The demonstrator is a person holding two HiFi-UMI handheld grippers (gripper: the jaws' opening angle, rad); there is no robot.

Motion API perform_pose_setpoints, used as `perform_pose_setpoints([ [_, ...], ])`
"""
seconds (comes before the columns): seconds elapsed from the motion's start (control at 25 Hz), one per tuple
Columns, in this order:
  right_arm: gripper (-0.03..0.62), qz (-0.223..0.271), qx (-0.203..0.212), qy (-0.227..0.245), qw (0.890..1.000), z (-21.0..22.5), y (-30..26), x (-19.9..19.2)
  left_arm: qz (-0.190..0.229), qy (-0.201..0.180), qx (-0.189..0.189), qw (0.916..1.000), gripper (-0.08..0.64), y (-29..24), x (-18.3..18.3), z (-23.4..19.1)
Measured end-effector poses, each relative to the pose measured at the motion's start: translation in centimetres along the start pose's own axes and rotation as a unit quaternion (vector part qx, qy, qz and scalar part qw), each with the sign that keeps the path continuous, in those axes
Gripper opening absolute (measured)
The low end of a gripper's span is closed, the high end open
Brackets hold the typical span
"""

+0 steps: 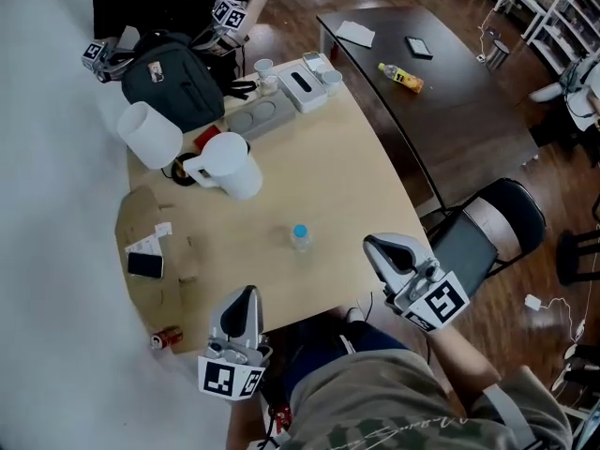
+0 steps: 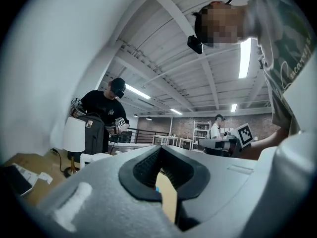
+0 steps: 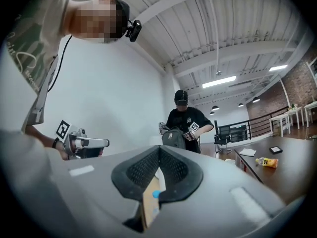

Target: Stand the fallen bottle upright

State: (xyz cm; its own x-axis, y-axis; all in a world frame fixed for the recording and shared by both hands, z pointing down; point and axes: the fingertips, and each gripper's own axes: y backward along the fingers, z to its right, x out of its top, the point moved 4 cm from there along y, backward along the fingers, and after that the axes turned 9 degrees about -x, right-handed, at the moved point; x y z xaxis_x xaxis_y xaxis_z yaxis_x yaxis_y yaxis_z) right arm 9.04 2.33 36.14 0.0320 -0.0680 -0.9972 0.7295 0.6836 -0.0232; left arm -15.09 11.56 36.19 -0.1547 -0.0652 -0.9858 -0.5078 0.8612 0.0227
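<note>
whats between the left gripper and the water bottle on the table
Nothing. In the head view only bare tabletop lies between the left gripper and the blue-capped bottle, which stands clear of the gripper.

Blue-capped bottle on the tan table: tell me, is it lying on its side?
No, the blue-capped bottle stands upright on the tan table, its cap pointing up toward the head camera.

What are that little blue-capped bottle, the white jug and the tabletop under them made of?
The bottle looks like clear plastic, since the table shows through it; its blue cap is opaque, likely plastic. The jug is smooth, matte white, probably plastic, possibly ceramic. The tabletop is pale tan with an even, low-sheen surface, likely wood veneer or laminate.
</note>
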Motion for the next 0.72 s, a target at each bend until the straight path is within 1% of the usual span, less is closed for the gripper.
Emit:
perform_pose_setpoints([
  [0.08, 0.005, 0.004, 0.013, -0.006, 1.000, 0.1, 2.2, -0.2, -0.001, -0.008, 0.026, 0.9996, 0.003, 0.5, 0.3, 2.2],
  [0.2, 0.005, 0.003, 0.021, -0.026, 0.999, 0.5, 4.8, -0.8, -0.010, -0.018, 0.079, 0.9967, 0.003, 1.8, 0.7, 4.2],
  [0.28, 0.005, 0.001, 0.018, -0.040, 0.999, 0.5, 6.3, -0.8, -0.017, -0.019, 0.093, 0.9953, 0.003, 2.7, 1.0, 5.5],
  [0.4, 0.005, -0.001, 0.023, -0.033, 0.999, 0.3, 7.9, -0.4, -0.023, -0.021, 0.090, 0.9955, 0.003, 3.5, 1.2, 7.5],
  [0.52, 0.005, 0.007, 0.021, -0.014, 1.000, -0.2, 8.5, 0.5, -0.023, -0.031, 0.074, 0.9965, 0.003, 3.4, 1.3, 8.9],
  [0.64, 0.004, 0.014, 0.016, 0.005, 1.000, -1.7, 8.8, 1.4, -0.016, -0.046, 0.061, 0.9970, 0.003, 3.5, 2.3, 9.3],
  [0.72, 0.003, 0.018, 0.020, 0.017, 0.999, -3.3, 9.0, 1.9, -0.004, -0.046, 0.054, 0.9975, 0.003, 4.2, 2.9, 9.3],
])
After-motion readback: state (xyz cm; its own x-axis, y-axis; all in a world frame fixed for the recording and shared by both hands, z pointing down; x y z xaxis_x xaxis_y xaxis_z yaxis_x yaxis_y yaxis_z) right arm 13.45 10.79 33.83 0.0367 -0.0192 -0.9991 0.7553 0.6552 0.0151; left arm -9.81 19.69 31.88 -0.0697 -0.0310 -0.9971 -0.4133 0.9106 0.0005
